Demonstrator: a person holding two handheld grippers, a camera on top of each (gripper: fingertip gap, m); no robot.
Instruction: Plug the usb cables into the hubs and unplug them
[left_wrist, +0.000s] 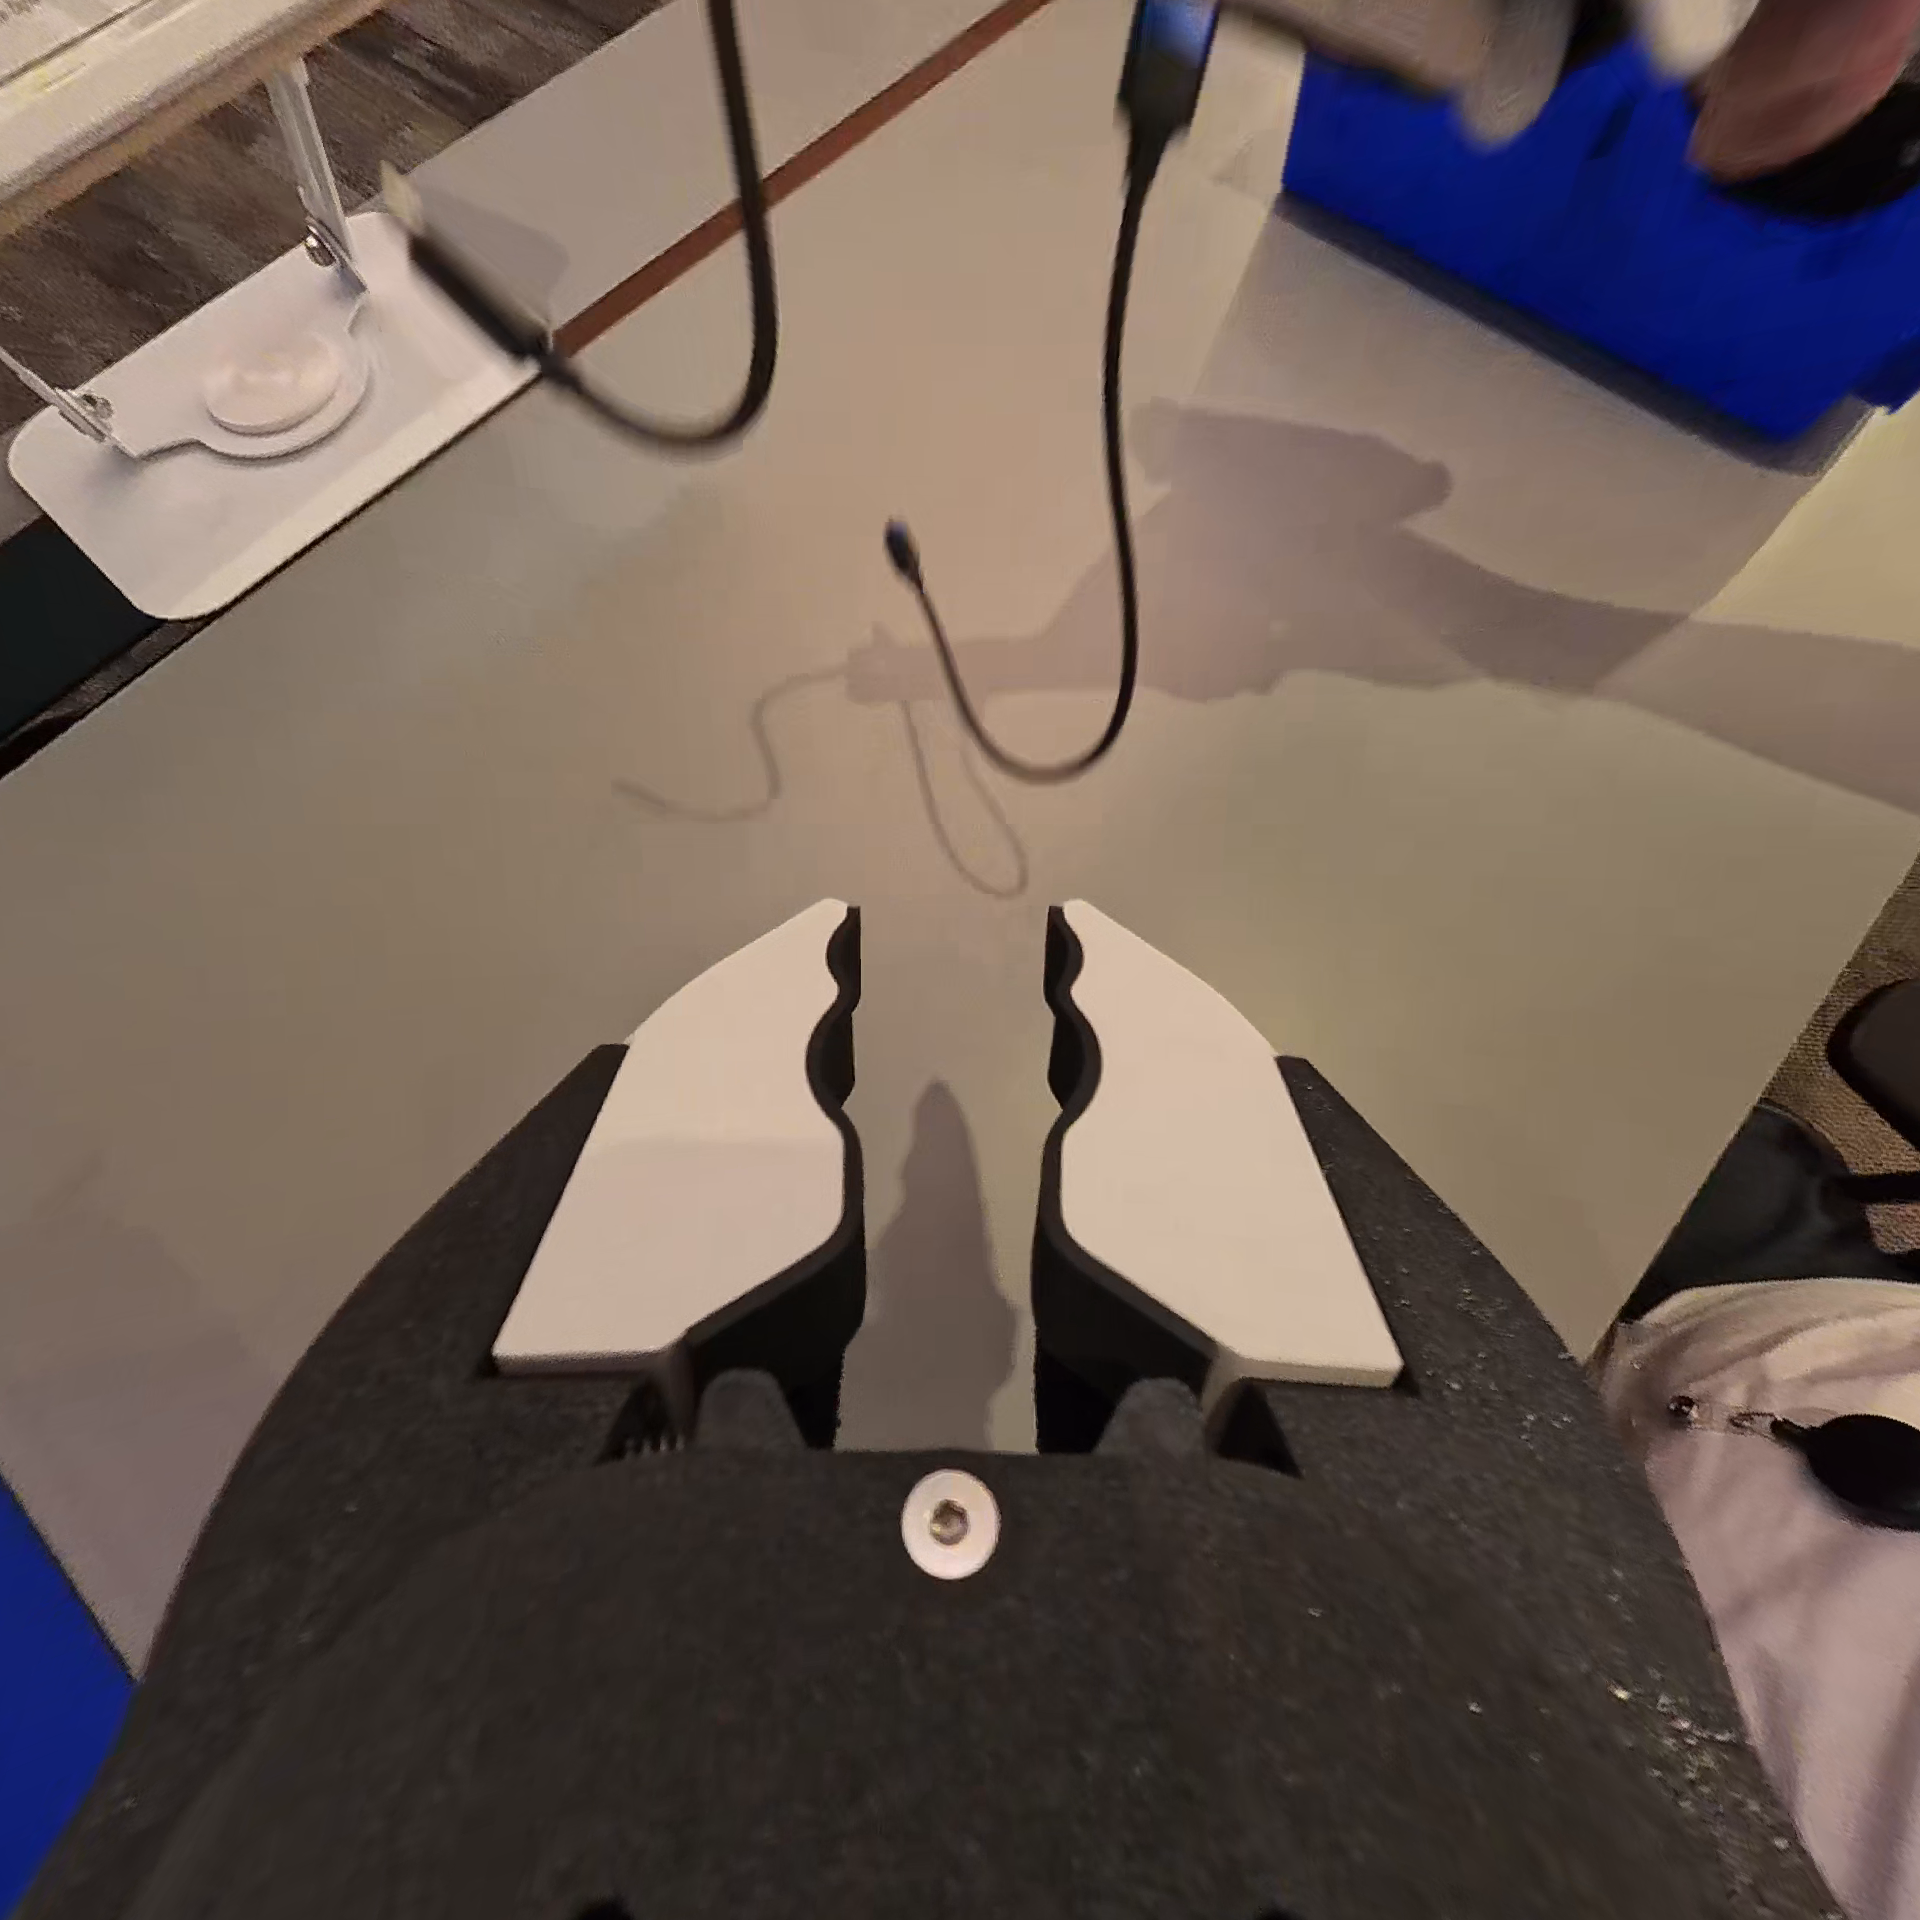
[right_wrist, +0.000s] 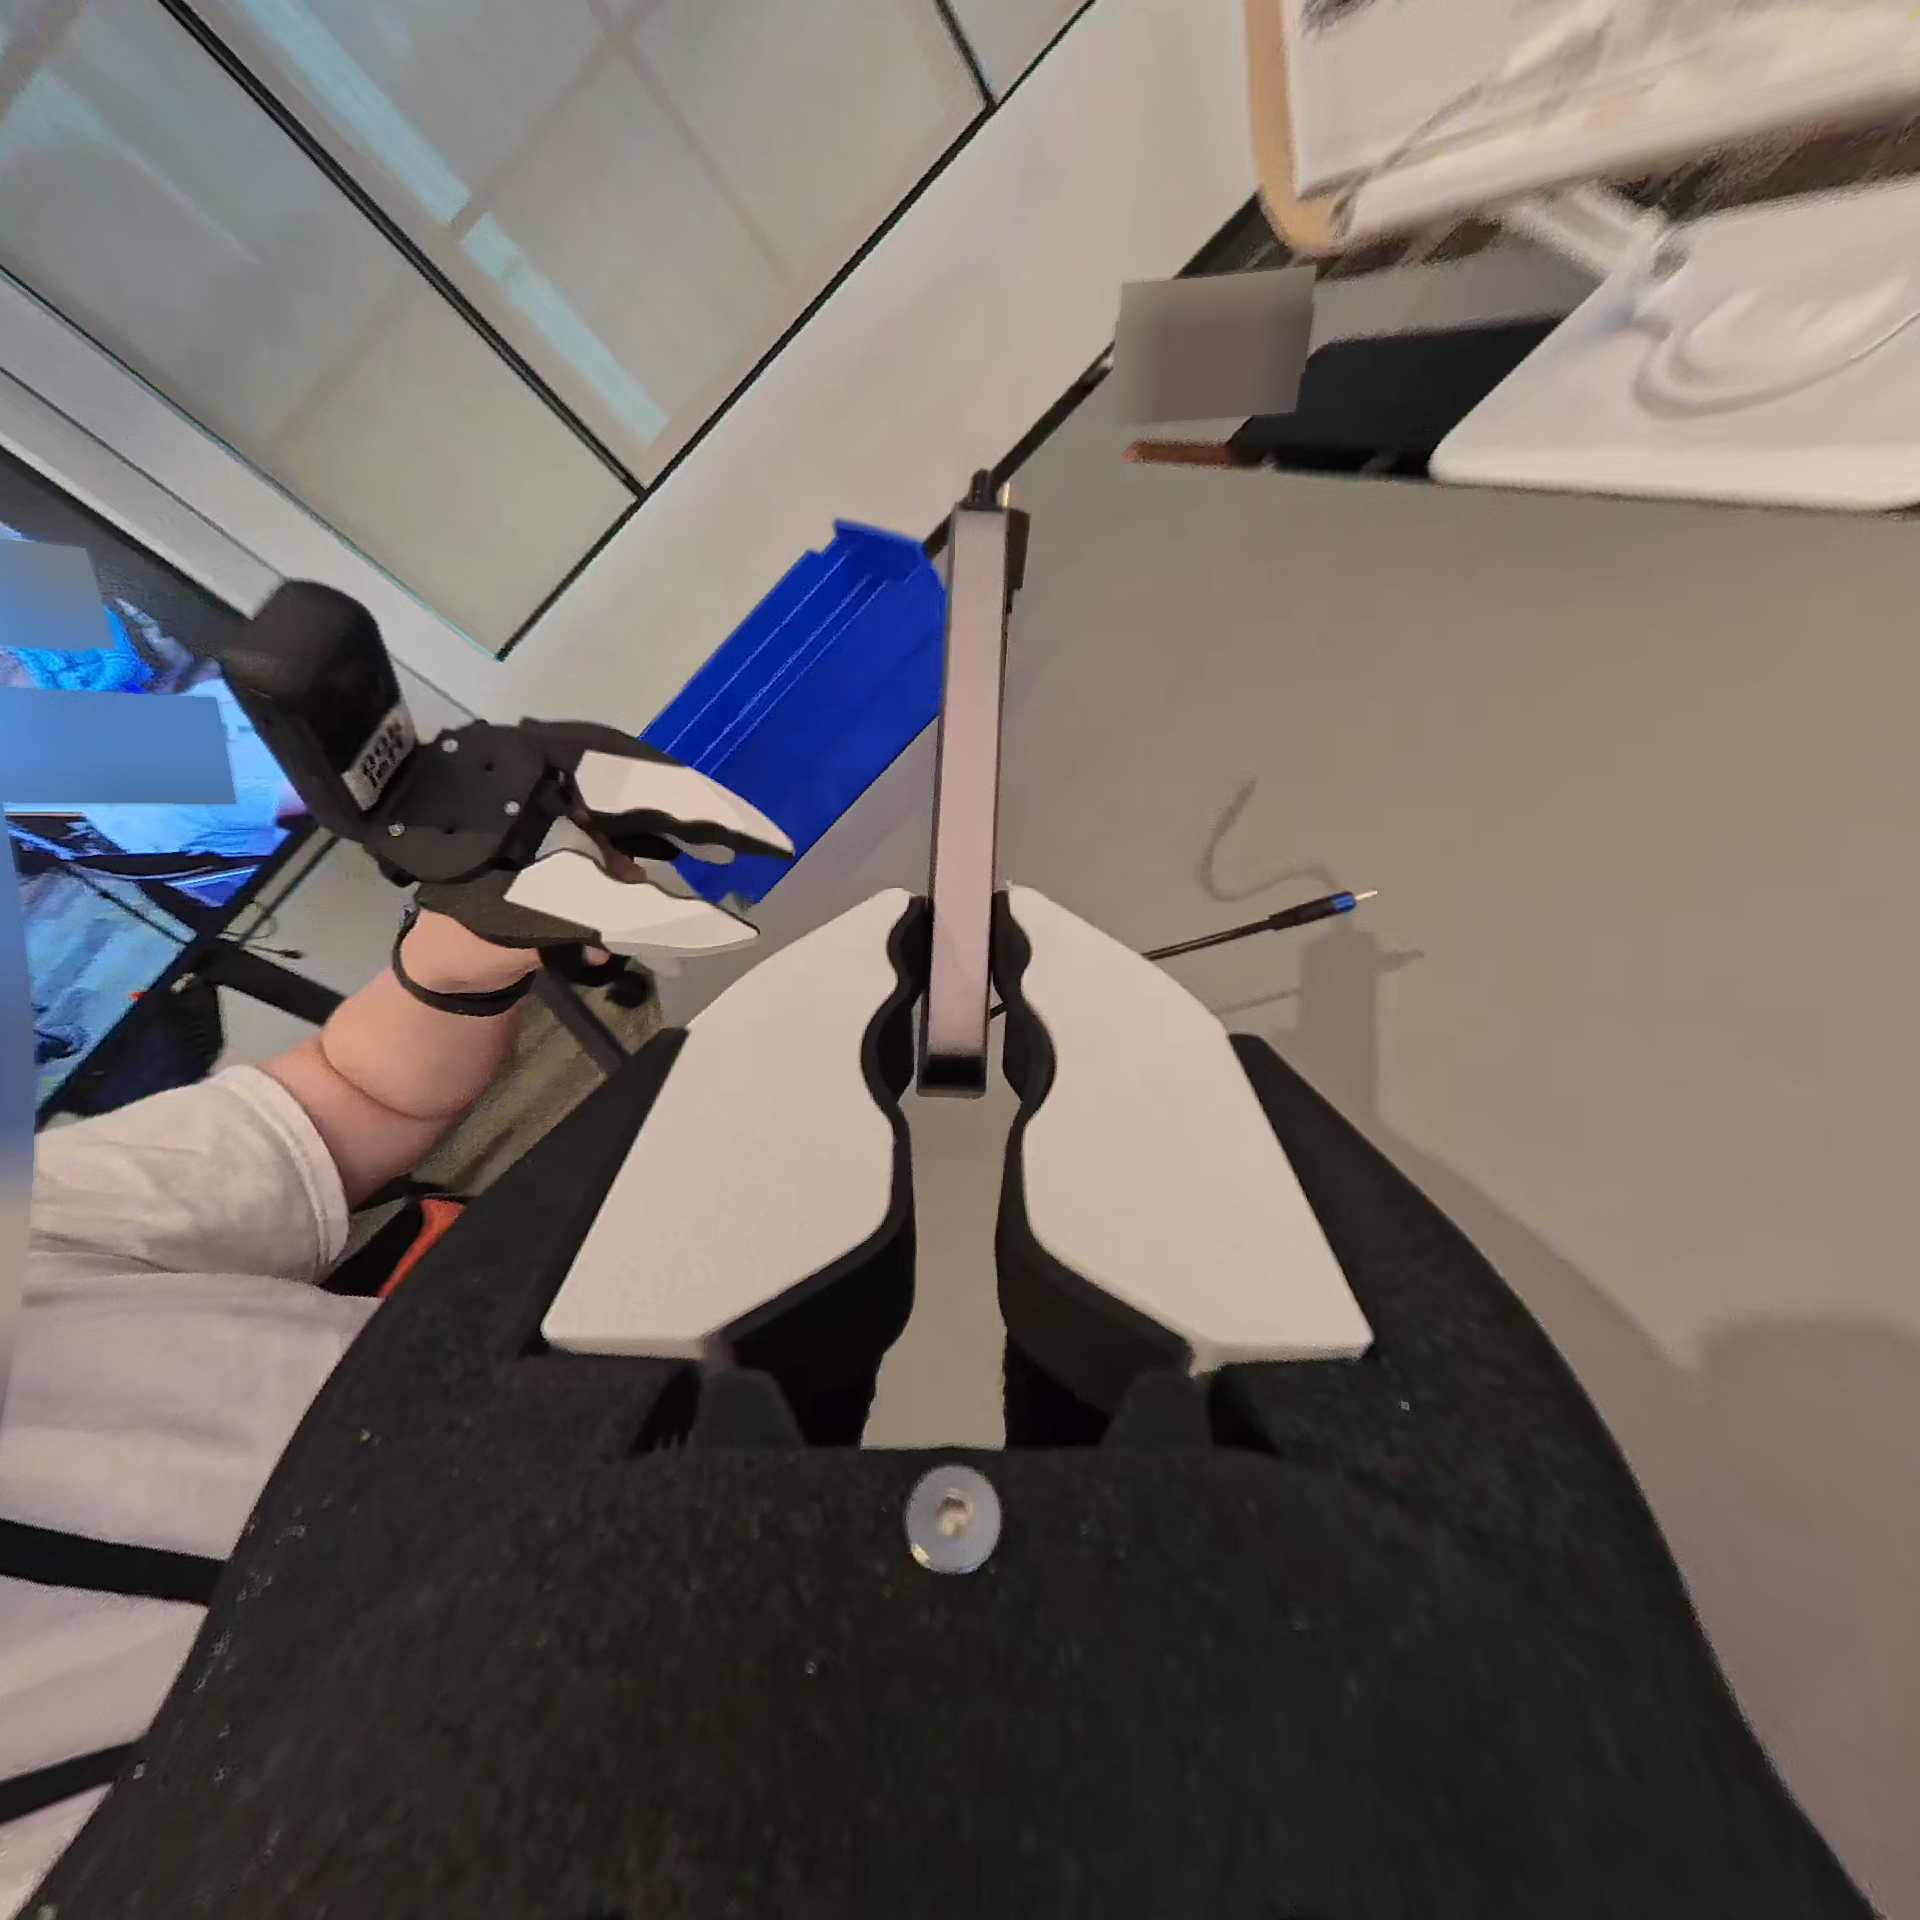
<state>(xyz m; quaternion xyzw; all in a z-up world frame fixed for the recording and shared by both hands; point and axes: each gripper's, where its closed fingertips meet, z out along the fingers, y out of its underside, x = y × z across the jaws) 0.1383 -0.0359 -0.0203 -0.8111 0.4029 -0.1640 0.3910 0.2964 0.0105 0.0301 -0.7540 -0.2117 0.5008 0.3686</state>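
Above the grey table (left_wrist: 520, 935), the left gripper (left_wrist: 953, 914) is held with its white fingers (left_wrist: 717, 1122) spread apart and nothing between them; only bare tabletop and shadow are seen through the gap. From the right wrist view, the right gripper (right_wrist: 958, 899) is seen pinching a slim grey hub (right_wrist: 971, 790) near one end, the fingers (right_wrist: 748, 1132) pressed against its two flat sides so that the hub stands edge-on and points away from the camera. A black cable (left_wrist: 1117, 436) is seen hanging from the raised hub at the top of the left wrist view, looping down and curling up to a free blue-tipped plug (left_wrist: 902, 549) above the middle of the table. A second black cable (left_wrist: 748, 260) is seen dangling toward the far left corner, its plug (left_wrist: 457, 270) blurred and free. A blue bin (left_wrist: 1579, 239) is set at the far right edge of the table, and a white stand base (left_wrist: 260, 457) rests on the far left corner. In the right wrist view, the left gripper (right_wrist: 764, 883) is seen well apart from the hub, held by a person's hand (right_wrist: 468, 961).
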